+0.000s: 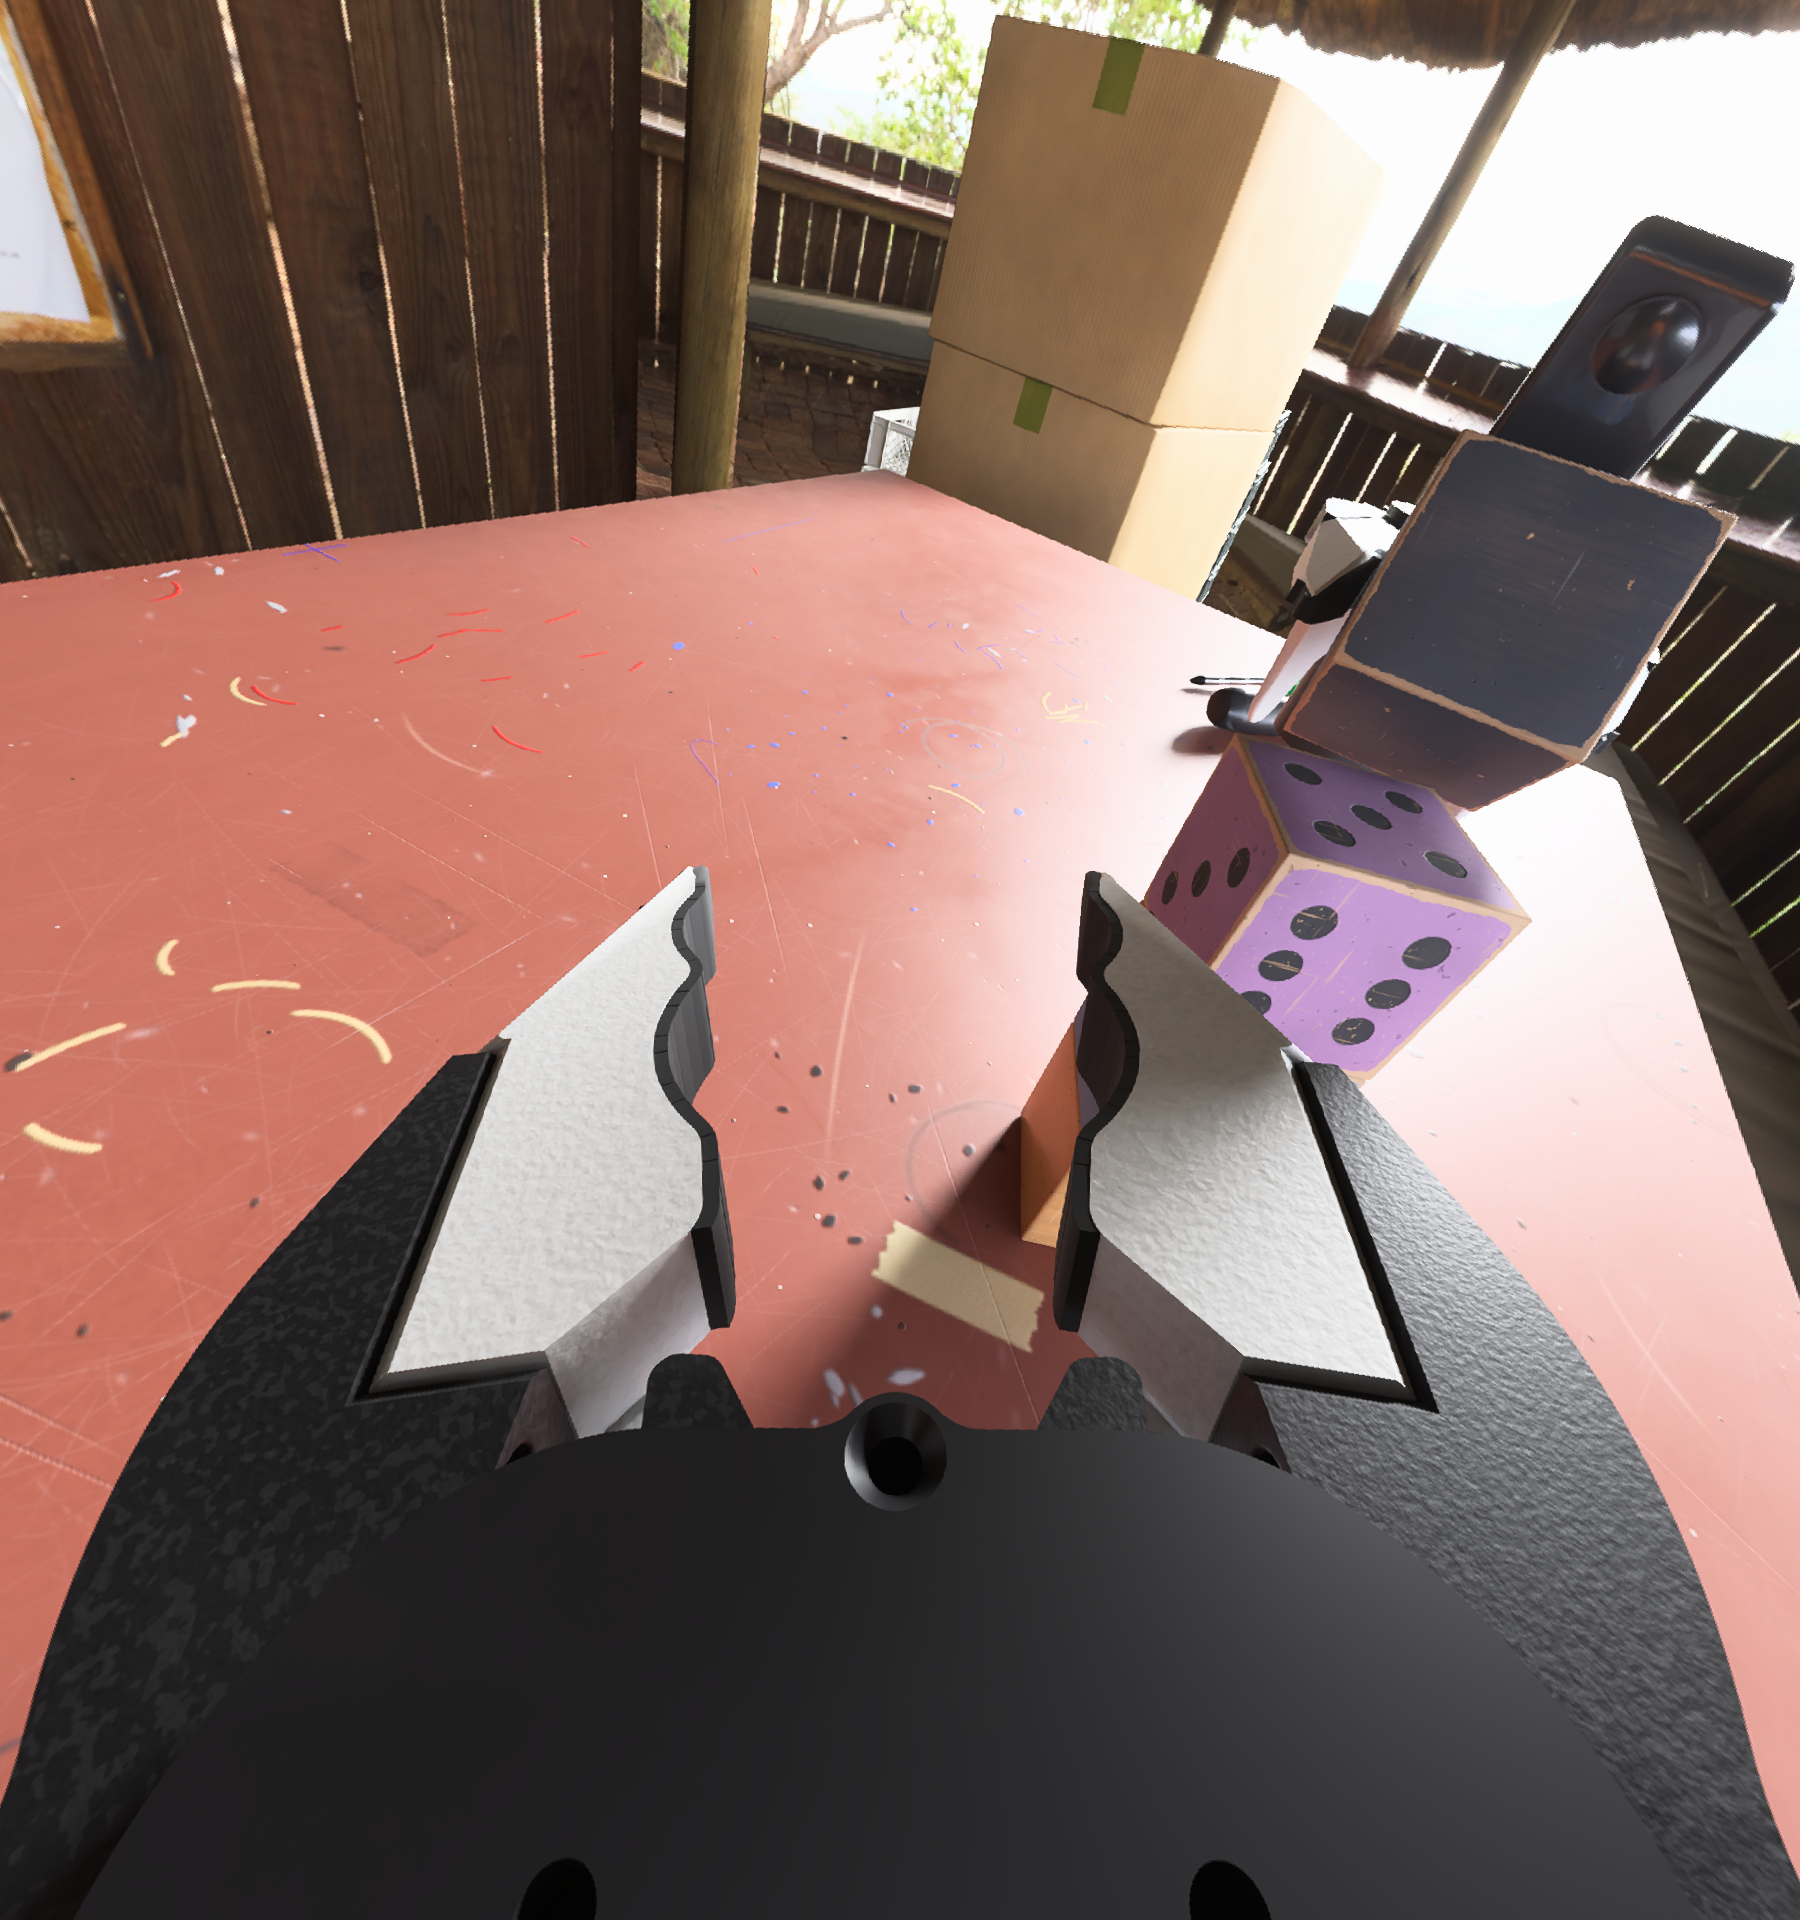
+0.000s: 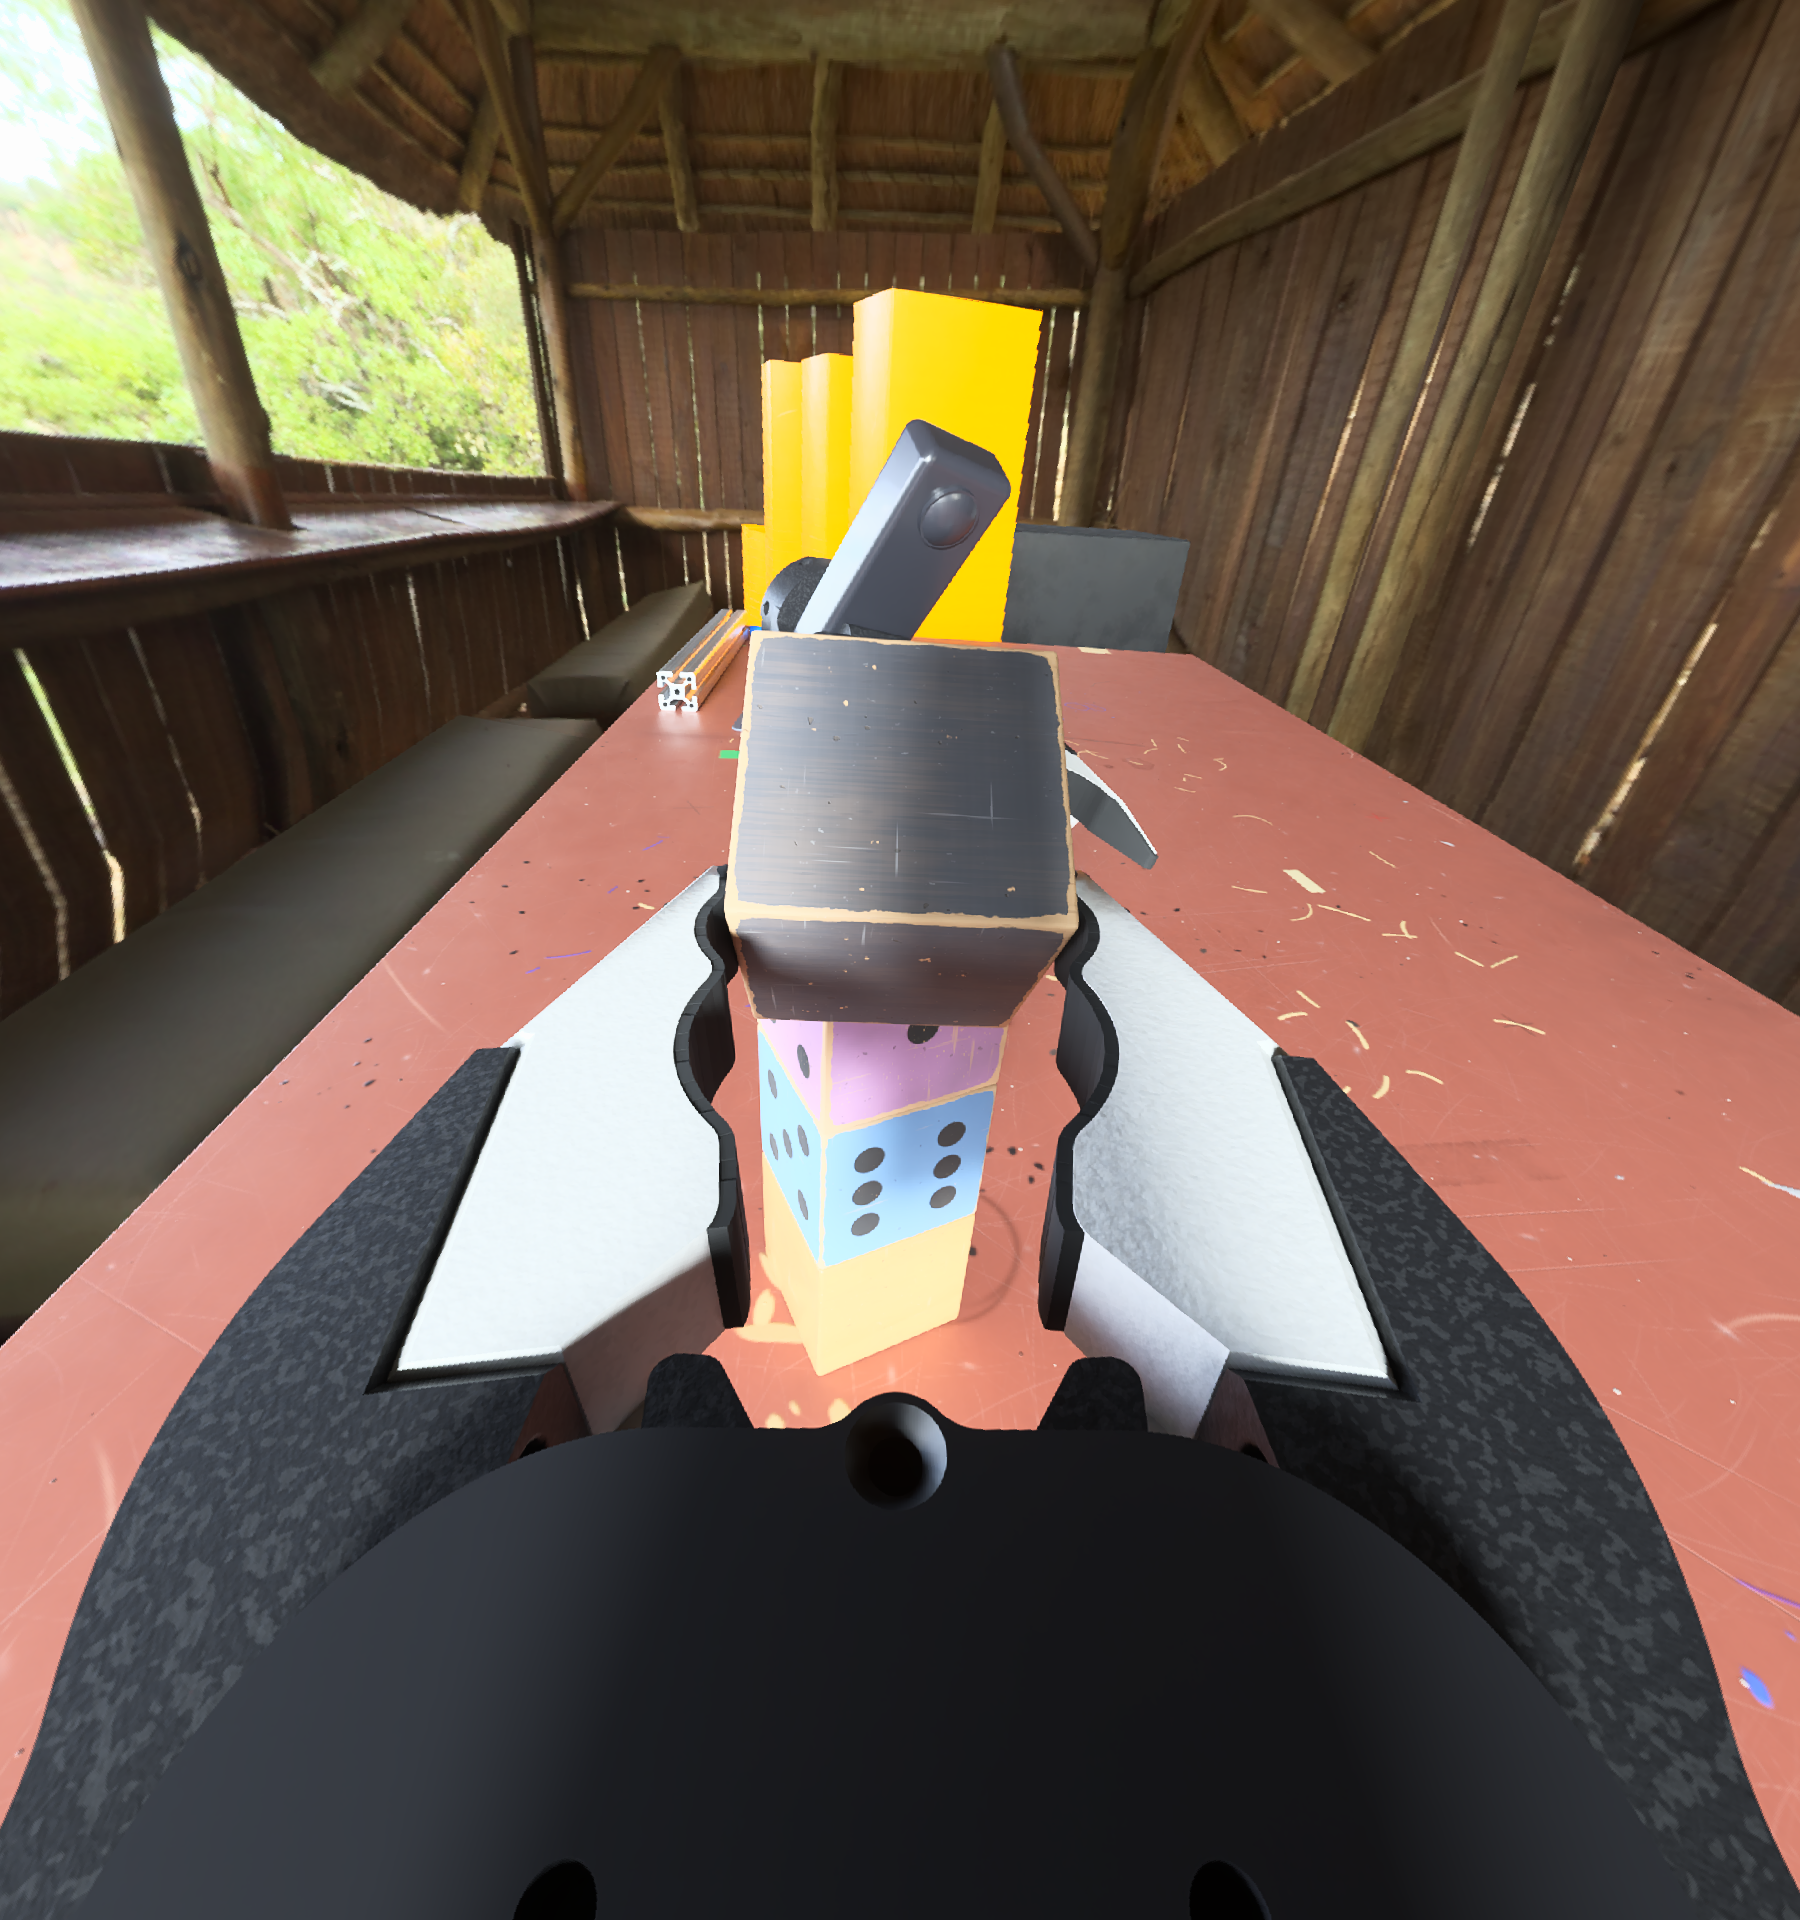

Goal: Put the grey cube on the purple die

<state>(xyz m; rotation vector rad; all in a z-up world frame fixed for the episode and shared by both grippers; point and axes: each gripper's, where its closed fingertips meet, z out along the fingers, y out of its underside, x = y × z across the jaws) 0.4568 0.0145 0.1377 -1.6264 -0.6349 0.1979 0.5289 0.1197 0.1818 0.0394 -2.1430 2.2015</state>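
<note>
Over the purple die point(image 2: 891, 1065), the right tool point(image 2: 896, 935) has the grey cube point(image 2: 901, 790) clamped between its two fingers, with the cube's underside sitting right at the die's top face. From the right wrist view I honestly can't tell if they're touching yet or just a hair apart. The left wrist view makes it look like the cube point(image 1: 1498, 634) is tilted and hanging off toward the far side of the die point(image 1: 1363, 904), so I wouldn't trust it to sit flat yet.

The die isn't on the worktop point(image 2: 1395, 1039) itself. It tops a little tower: blue die point(image 2: 885, 1169) under it, pale yellow block point(image 2: 875, 1299) at the bottom. So the whole thing is tippy.

My take on doing this bit well:
- level the cube first, so its bottom face is parallel to the die's top
- centre it over the die before going down, no sideways shoving once they touch
- lower slowly, straight down, light contact only
- open the fingers gently and evenly, then back straight out so a pad doesn't drag the cube off

The left tool point(image 1: 896, 1039) sits nearby with its fingers spread apart and nothing in them. I'd leave it out of the way, since one bump to that tower would probably end it.
</note>
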